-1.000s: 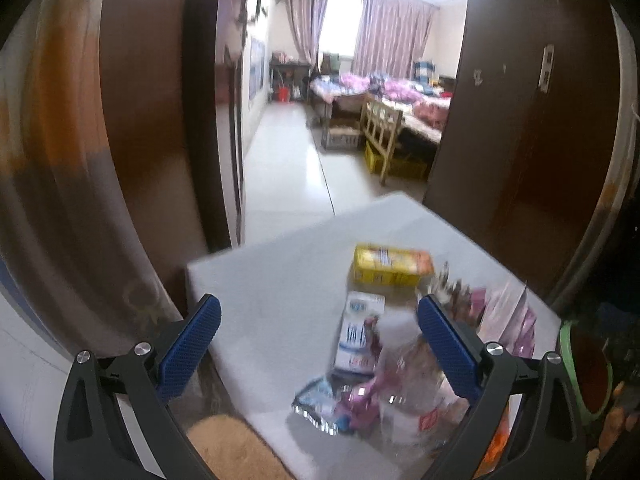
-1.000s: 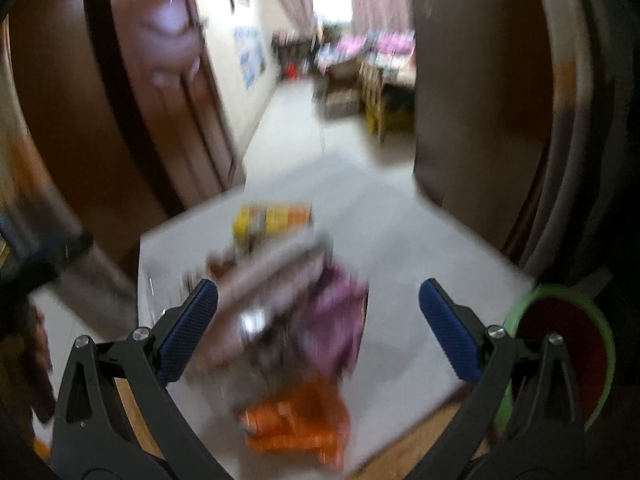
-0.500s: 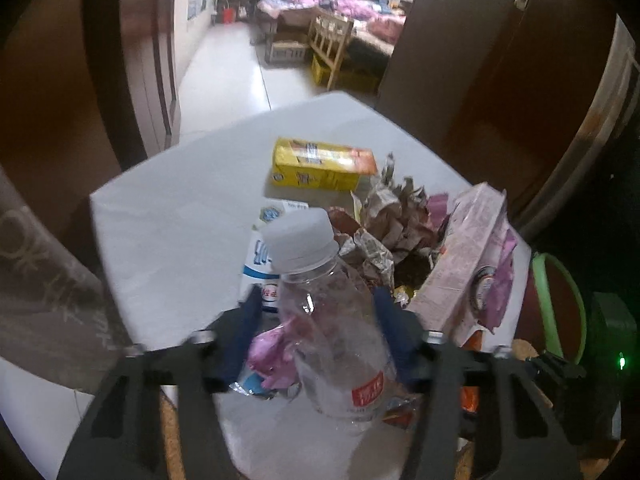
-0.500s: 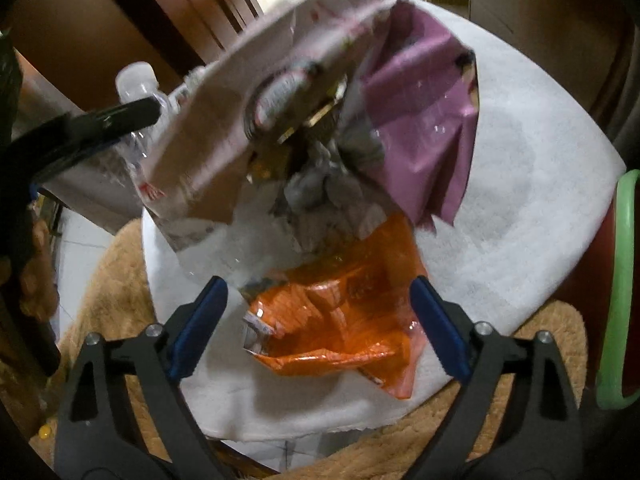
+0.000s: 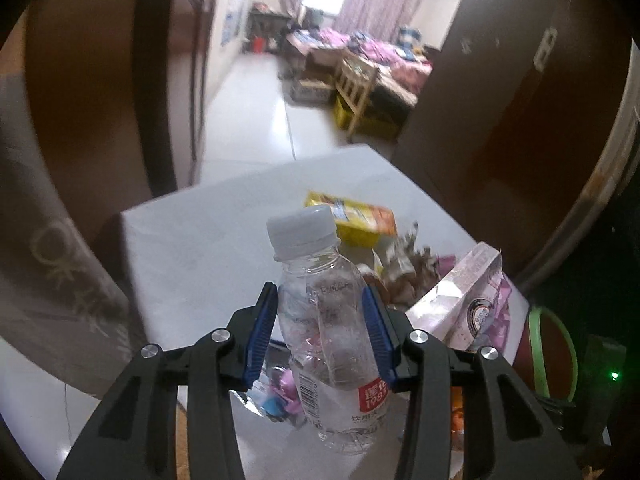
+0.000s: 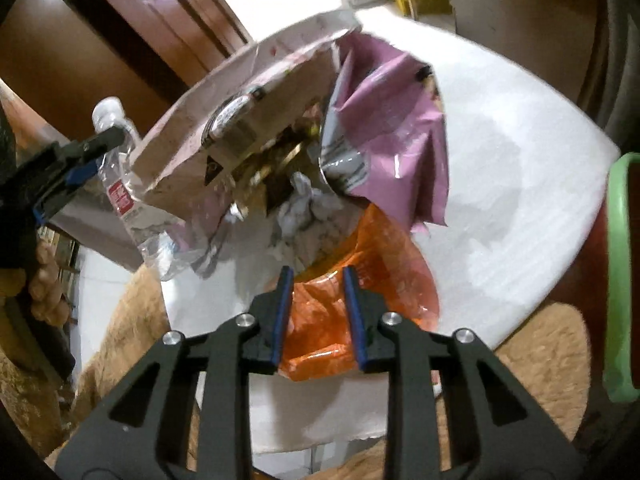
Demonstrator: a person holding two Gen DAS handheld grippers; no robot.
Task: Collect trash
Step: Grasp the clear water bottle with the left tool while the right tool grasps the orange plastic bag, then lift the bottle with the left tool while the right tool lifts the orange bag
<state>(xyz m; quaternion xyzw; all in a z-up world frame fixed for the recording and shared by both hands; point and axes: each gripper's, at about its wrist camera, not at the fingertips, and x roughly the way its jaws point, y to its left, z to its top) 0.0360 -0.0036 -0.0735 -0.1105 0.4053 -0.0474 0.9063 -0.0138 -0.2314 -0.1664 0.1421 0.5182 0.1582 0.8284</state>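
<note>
My left gripper (image 5: 322, 300) is shut on a clear plastic bottle (image 5: 328, 320) with a white cap and holds it above the white table (image 5: 200, 240); the bottle also shows in the right wrist view (image 6: 120, 184). My right gripper (image 6: 318, 280) is closed on an orange plastic wrapper (image 6: 340, 320) lying on the table (image 6: 520, 200). Behind it lie a pink box (image 6: 248, 120), a purple wrapper (image 6: 392, 140) and crumpled paper (image 6: 308, 208). A yellow carton (image 5: 356, 216) lies farther back.
A bin with a green rim (image 6: 620, 272) stands right of the table, also in the left wrist view (image 5: 556, 352). A brown fuzzy mat (image 6: 128, 340) lies under the table edge. Dark wooden doors (image 5: 500, 100) flank a doorway to a bedroom.
My left gripper closed on the bottle and lifted it. My right gripper moved down to the orange wrapper and closed on it.
</note>
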